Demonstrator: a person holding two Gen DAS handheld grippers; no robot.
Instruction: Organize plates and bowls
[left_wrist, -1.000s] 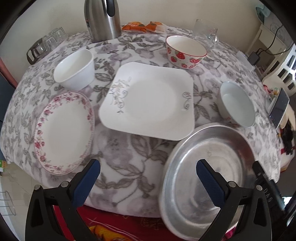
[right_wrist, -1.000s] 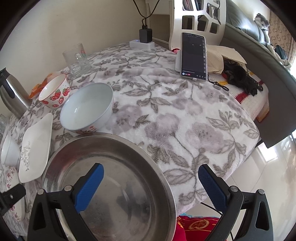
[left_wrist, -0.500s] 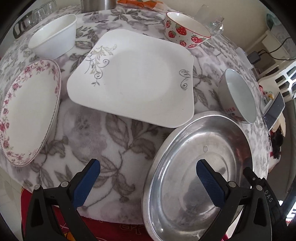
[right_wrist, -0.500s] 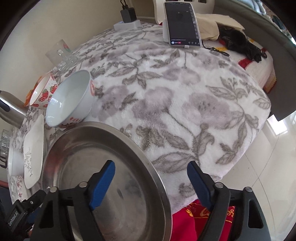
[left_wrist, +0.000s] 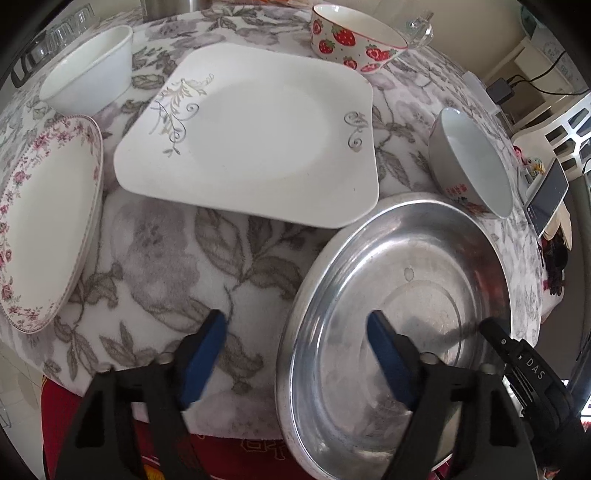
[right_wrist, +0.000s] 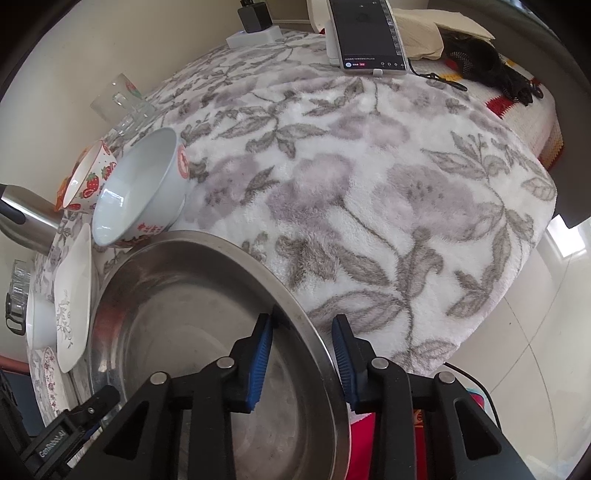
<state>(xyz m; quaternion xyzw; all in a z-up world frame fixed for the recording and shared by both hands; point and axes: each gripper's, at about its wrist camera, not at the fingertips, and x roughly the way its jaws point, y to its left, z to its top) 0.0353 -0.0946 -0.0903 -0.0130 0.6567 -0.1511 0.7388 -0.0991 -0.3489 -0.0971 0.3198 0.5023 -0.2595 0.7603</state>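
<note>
Two views are given, and the left wrist view is taken first: the left gripper (left_wrist: 295, 339) is held with its jaws spread and nothing between them, straddling the left rim of the steel plate (left_wrist: 399, 325), which lies at the near edge of the table (left_wrist: 155, 266) and overhangs it slightly. Beyond it a square white plate (left_wrist: 255, 136) lies flat, a floral-rimmed plate (left_wrist: 44, 206) is seen to the left, and three bowls are set around them: a white bowl (left_wrist: 88, 66), a strawberry bowl (left_wrist: 354, 40) and a pale blue-white bowl (left_wrist: 472, 166) just beside the steel plate's far rim. All the bowls and plates are seen to be empty. In the right wrist view, the right gripper (right_wrist: 303, 354) is narrowed around the steel plate's right rim, one pad inside and one outside, though a small gap shows and firm contact cannot be confirmed. The steel plate is judged stiff, light and slippery, so its thin raised rim is the sensible hold. The ceramic pieces are judged heavier and fragile, best taken at the rim and set down gently. A phone (right_wrist: 369, 33) is propped at the far edge.
</note>
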